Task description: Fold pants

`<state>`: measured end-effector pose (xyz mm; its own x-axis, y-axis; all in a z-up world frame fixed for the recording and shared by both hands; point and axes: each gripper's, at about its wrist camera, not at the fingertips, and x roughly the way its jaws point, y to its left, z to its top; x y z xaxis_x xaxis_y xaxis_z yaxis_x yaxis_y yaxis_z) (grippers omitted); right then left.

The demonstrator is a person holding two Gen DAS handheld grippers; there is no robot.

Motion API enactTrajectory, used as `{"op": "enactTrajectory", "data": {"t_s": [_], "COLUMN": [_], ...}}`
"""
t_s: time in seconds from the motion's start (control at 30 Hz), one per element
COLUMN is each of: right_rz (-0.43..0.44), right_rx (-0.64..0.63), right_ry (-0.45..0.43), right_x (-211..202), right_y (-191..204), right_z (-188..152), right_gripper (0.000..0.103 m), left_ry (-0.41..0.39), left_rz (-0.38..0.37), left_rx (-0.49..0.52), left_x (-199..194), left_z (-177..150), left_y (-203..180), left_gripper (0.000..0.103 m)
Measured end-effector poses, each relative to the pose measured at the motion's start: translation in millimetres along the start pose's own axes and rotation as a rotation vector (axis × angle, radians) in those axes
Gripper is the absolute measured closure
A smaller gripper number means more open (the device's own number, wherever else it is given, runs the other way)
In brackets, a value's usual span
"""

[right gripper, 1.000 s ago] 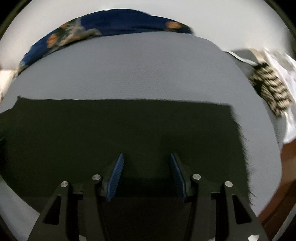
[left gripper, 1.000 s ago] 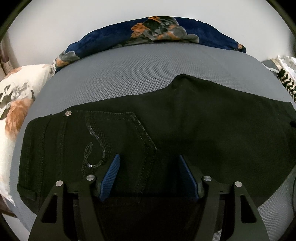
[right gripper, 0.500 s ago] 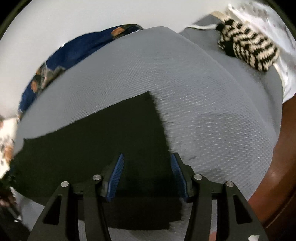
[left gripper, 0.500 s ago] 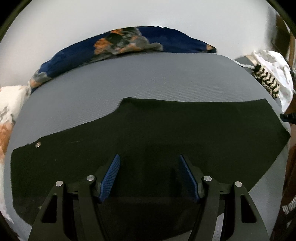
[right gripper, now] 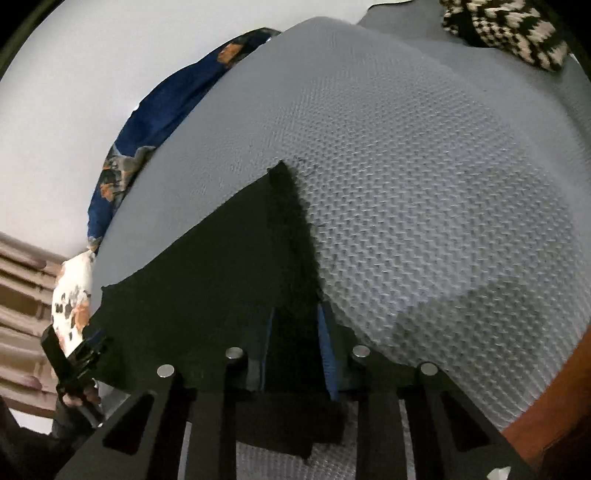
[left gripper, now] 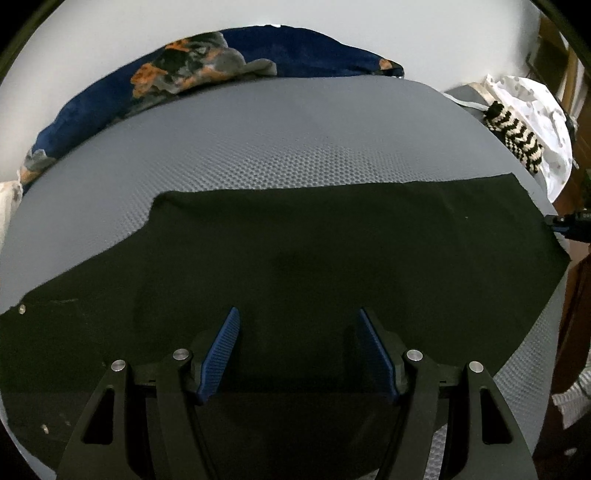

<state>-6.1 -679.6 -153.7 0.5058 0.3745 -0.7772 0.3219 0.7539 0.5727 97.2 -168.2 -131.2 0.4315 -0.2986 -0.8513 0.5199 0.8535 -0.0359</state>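
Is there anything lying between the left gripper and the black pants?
Nothing visible. The left hand-held gripper hangs open directly over the pants, which lie flat on the grey mattress with nothing on them.

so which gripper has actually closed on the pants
The right gripper: its blue pads are drawn close together around the hem end of the black pants. The left gripper hovers with its jaws spread wide, gripping nothing.

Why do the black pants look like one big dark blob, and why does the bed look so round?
Left wrist view: the black pants swallow the light, so folds barely show, and the fisheye lens bends the grey mattress into a dome. Right wrist view: same bulging, the knitted cloth at the top is blurry, and the right gripper is in shadow.
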Motion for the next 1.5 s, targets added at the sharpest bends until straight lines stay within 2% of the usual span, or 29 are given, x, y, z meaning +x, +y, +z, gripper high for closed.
{"op": "enactTrajectory", "data": {"t_s": [0.13, 0.23, 0.4, 0.57, 0.7, 1.03, 1.27, 1.4, 1.5], "right_rz": [0.012, -0.036, -0.046, 0.000, 0.037, 0.166, 0.225, 0.202, 0.146], "right_rx": [-0.012, -0.029, -0.035, -0.068, -0.125, -0.237, -0.372, -0.470, -0.546], "right_ry": [-0.008, -0.021, -0.073, -0.096, -0.081, 0.048, 0.175, 0.260, 0.301], "right_x": [9, 12, 4, 2, 19, 105, 169, 198, 216], "right_y": [8, 22, 53, 108, 163, 275, 351, 379, 391], "right_z": [-1, -2, -8, -14, -14, -18, -50, -81, -101], "right_gripper": [0.090, 0.093, 0.094, 0.094, 0.095, 0.095, 0.095, 0.095, 0.095], "left_ry": [0.023, 0.036, -0.003, -0.044, -0.067, -0.145, -0.177, -0.186, -0.192], "left_rz": [0.009, 0.014, 0.014, 0.019, 0.037, 0.097, 0.089, 0.055, 0.026], "left_rx": [0.012, 0.010, -0.013, -0.067, -0.106, -0.219, -0.300, -0.326, -0.340], "left_x": [7, 12, 2, -12, -25, -69, -88, -92, -95], "left_z": [-3, -6, -6, -6, -11, -34, -56, -59, -59], "left_y": [-2, -2, 7, 29, 49, 110, 136, 142, 145], "left_gripper": [0.037, 0.037, 0.037, 0.037, 0.037, 0.037, 0.037, 0.037, 0.037]}}
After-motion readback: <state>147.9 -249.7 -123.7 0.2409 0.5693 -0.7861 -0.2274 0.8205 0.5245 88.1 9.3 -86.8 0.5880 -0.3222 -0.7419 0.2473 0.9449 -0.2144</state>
